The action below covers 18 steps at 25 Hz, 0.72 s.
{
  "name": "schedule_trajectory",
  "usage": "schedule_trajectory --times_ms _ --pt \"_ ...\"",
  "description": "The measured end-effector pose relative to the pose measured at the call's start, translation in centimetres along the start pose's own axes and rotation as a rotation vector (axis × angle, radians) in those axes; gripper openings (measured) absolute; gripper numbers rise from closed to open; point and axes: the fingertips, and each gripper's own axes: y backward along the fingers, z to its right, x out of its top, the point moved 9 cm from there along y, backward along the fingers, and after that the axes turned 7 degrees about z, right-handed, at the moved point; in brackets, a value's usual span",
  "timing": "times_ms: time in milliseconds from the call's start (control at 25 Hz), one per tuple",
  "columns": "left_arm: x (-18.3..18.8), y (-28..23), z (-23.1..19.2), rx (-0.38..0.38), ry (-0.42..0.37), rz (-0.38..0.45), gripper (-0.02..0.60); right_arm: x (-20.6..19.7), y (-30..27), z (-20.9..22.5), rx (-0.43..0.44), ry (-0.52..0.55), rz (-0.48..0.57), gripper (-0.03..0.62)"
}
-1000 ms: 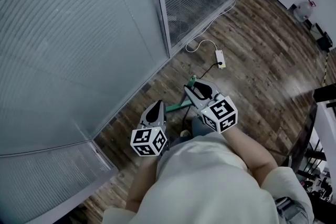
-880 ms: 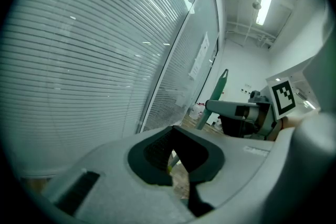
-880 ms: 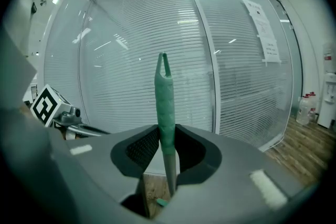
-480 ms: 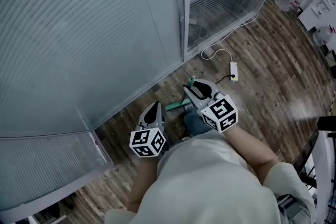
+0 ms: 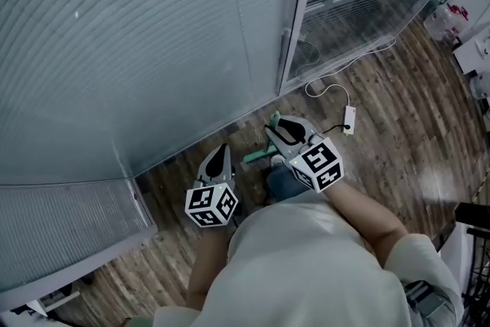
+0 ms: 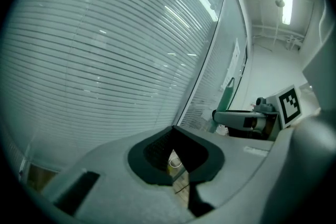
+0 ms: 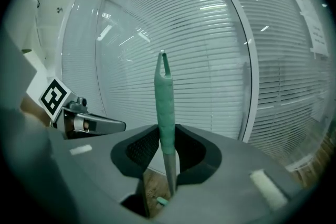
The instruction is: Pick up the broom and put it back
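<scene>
gripping the broom point(image 7: 164, 97) by its green handle, the right gripper point(image 7: 167, 139) keeps its fingers clamped on it. the left gripper point(image 6: 175, 136) hangs beside it, fingers together, facing the glass wall point(image 6: 115, 60).

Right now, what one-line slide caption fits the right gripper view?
Right gripper clamped on the slim grey broom handle with green grip, facing a glass wall with white blinds.

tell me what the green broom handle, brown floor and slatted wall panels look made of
Green broom handle: matte wrinkled green sleeve, likely plastic or rubber, over a smooth grey shaft, probably metal. Brown plank floor: wood or laminate, grained with soft sheen. Slatted wall panels: seemingly glass over blinds, given the light reflections.
</scene>
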Motion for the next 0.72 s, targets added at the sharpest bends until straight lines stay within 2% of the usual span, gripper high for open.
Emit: schedule_trajectory --times_ms 360,720 --pt "0.3 -3.2 -1.1 0.101 0.038 0.019 0.006 -0.4 -5.0 3.7 0.105 0.017 -0.055 0.101" --pt "0.4 -5.2 -4.0 0.21 0.075 0.052 0.006 -2.3 -10.6 5.1 0.213 0.035 -0.117 0.103"
